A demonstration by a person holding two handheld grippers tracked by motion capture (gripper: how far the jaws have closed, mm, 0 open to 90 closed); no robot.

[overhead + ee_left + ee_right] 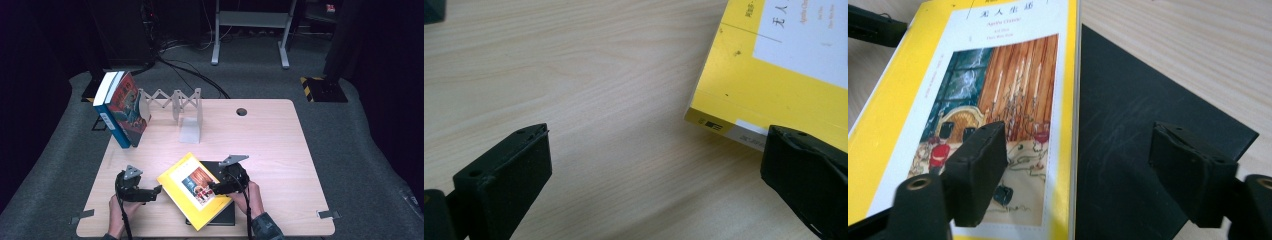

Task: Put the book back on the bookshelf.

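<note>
A yellow book [181,189] with a picture on its cover lies askew on a flat black book [226,214] at the table's front middle. My left gripper [159,190] is open at the yellow book's left corner. In the left gripper view that gripper [654,137] has bare wood between its jaws, and its right jaw sits by the yellow book's [774,75] spine corner. My right gripper [216,187] is open over the book's right edge. In the right gripper view it [1080,132] straddles that edge: one jaw above the yellow cover [998,75], the other above the black book [1128,100].
Two books [122,110] lean together at the table's back left, beside a white folding rack [165,99] and a white bookend [191,125]. A cable hole [242,111] is at the back middle. Bare wood [280,150] spreads to the right.
</note>
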